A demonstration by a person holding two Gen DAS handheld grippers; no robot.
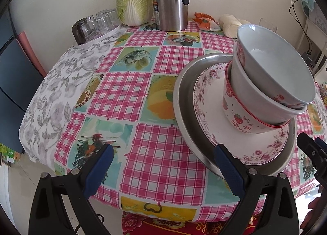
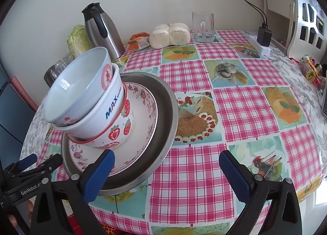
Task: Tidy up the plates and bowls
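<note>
A steel plate (image 1: 184, 104) (image 2: 165, 112) lies on the checked tablecloth and carries a floral plate (image 1: 263, 145) (image 2: 141, 133). On the floral plate stand three nested bowls: a strawberry bowl (image 1: 239, 116) (image 2: 120, 133) at the bottom, a white bowl (image 1: 249, 90) (image 2: 106, 110) in it, and a pale blue-white bowl (image 1: 271, 61) (image 2: 75, 90) on top. My left gripper (image 1: 163, 165) is open just left of the stack, its right finger over the steel rim. My right gripper (image 2: 167, 171) is open just right of the stack, its left finger over the plates.
At the table's back stand a steel thermos (image 1: 170, 0) (image 2: 102, 30), a cabbage (image 1: 133, 3), upturned glasses (image 1: 96, 24), a snack packet (image 1: 205, 21), bagged buns (image 2: 168, 35) and a glass mug (image 2: 203, 26). A charger on a power strip (image 2: 262, 39) sits far right.
</note>
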